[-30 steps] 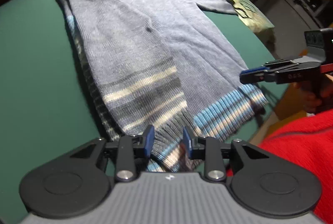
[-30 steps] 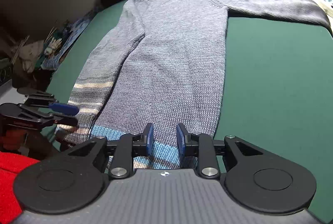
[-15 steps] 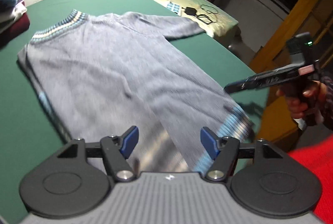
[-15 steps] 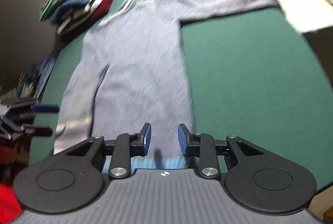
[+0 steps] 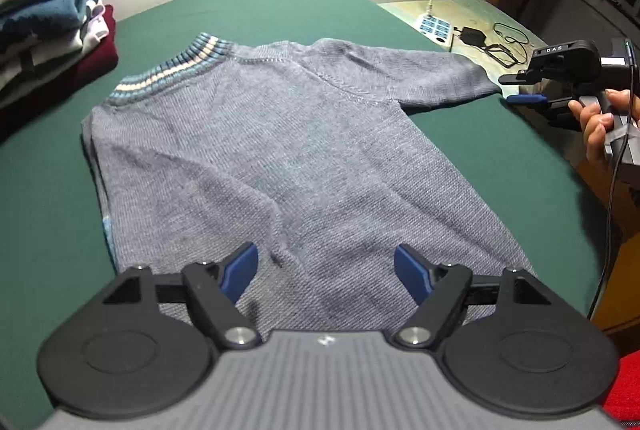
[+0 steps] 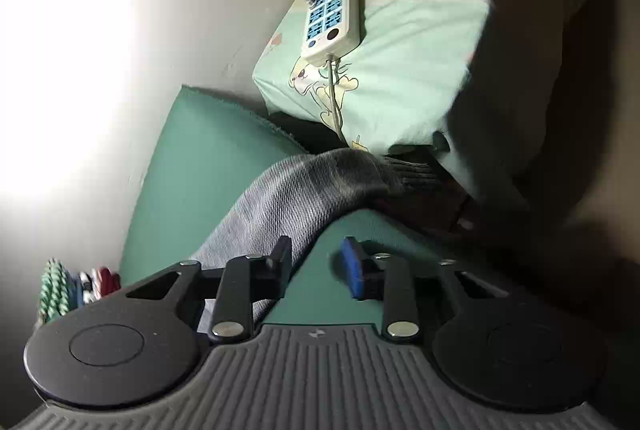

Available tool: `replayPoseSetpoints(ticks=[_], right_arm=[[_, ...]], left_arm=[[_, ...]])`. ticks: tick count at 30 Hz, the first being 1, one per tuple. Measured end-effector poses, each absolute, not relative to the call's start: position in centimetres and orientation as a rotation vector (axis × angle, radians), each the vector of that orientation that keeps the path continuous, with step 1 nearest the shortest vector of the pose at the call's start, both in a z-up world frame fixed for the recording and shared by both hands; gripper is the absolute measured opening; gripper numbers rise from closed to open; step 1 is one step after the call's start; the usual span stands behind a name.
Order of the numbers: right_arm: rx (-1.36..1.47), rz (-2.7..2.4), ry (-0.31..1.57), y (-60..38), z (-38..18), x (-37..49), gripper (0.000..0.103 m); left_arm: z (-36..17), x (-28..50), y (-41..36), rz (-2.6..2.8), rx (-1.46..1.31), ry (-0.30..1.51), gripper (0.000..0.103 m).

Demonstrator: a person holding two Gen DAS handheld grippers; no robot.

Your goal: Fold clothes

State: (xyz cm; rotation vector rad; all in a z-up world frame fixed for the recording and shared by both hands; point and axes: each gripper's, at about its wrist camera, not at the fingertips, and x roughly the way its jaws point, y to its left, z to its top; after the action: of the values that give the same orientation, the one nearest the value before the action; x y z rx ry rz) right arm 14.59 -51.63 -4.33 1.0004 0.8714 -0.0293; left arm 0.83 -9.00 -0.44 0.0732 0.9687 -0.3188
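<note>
A grey knit sweater with a striped collar lies flat on the green table, its left sleeve folded over the body. My left gripper is open and empty, just above the sweater's lower part. The right sleeve stretches out to the table's right edge. My right gripper is open beside that sleeve's end. In the right wrist view the right gripper is rolled sideways, open and empty, with the sleeve running between its fingers and its cuff hanging over the table's edge.
A stack of folded clothes stands at the table's back left. A side table with a patterned cloth holds a power strip, a charger and cables to the right of the table. A wall is behind.
My left gripper has let go of the folded sleeve, opened wide and lifted back. My right gripper has left the hem, swung to the right sleeve's end, rolled sideways and opened.
</note>
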Motion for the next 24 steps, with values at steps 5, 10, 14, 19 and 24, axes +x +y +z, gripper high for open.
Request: replayPoseSetpoints(ticks=[5, 10, 14, 19, 24], right_arm=[[1.170, -0.027, 0.825, -52.4, -5.7, 16.0, 0.028], [1.181, -0.111, 0.823, -52.4, -6.1, 17.2, 0.029], [1.117, -0.118, 0.830, -52.3, -6.3, 17.9, 0.005], [1.004, -0.043, 0.755, -51.2, -4.2, 18.4, 0.004], [0.700, 0.226, 0.626, -45.0, 1.1, 18.2, 0.001]], left_arm=[[0.0, 1.5, -10.9, -0.275, 0.055, 0.961, 0.082], [0.7, 1.8, -12.7, -0.257, 0.068, 0.939, 0.085], [1.0, 2.0, -13.0, -0.245, 0.074, 0.927, 0.087], [1.3, 2.0, -11.4, -0.203, 0.057, 0.912, 0.089], [1.8, 2.0, -8.0, -0.144, -0.009, 0.896, 0.090]])
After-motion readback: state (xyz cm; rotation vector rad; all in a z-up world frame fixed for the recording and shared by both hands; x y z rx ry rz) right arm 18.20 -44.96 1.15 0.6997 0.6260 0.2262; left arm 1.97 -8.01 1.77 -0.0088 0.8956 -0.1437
